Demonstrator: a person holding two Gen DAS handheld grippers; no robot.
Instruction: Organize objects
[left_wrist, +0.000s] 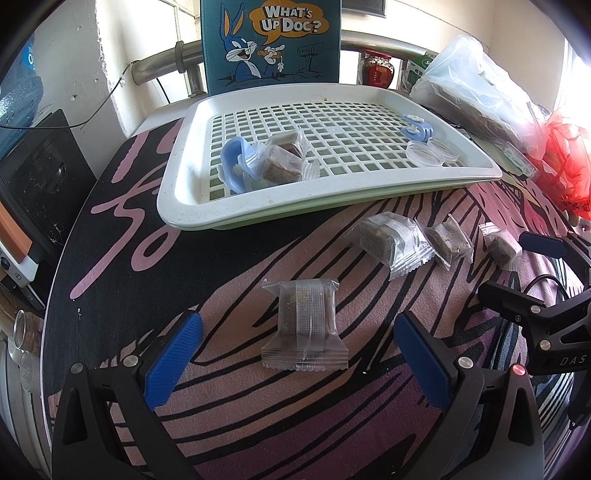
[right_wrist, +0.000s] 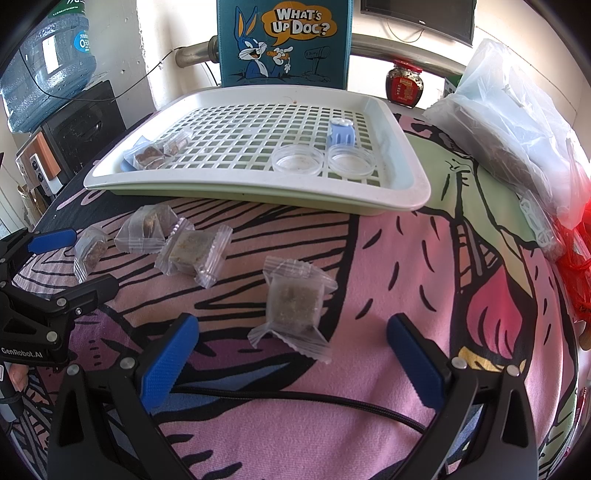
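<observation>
A white slotted tray (left_wrist: 177, 206) (right_wrist: 406, 192) lies at the back of the patterned cloth. It holds two wrapped brown snack cubes (left_wrist: 284, 158) (right_wrist: 155, 151), blue clips (left_wrist: 234, 162) (right_wrist: 341, 134) and two clear round lids (left_wrist: 430, 152) (right_wrist: 321, 160). Several wrapped cubes lie loose on the cloth. My left gripper (left_wrist: 298, 334) is open, with one wrapped cube (left_wrist: 304, 325) between its fingers, untouched. My right gripper (right_wrist: 291, 334) is open around another wrapped cube (right_wrist: 293, 306), untouched. Each gripper shows in the other's view, the right (left_wrist: 535, 273) and the left (right_wrist: 66, 262).
A blue cartoon rabbit box (left_wrist: 271, 44) stands behind the tray. A plastic bag (left_wrist: 480, 88) and a red net bag (left_wrist: 565, 162) lie at the right, a jar (right_wrist: 404, 85) behind. A water bottle (right_wrist: 48, 62) and a black speaker (right_wrist: 85, 125) are at the left.
</observation>
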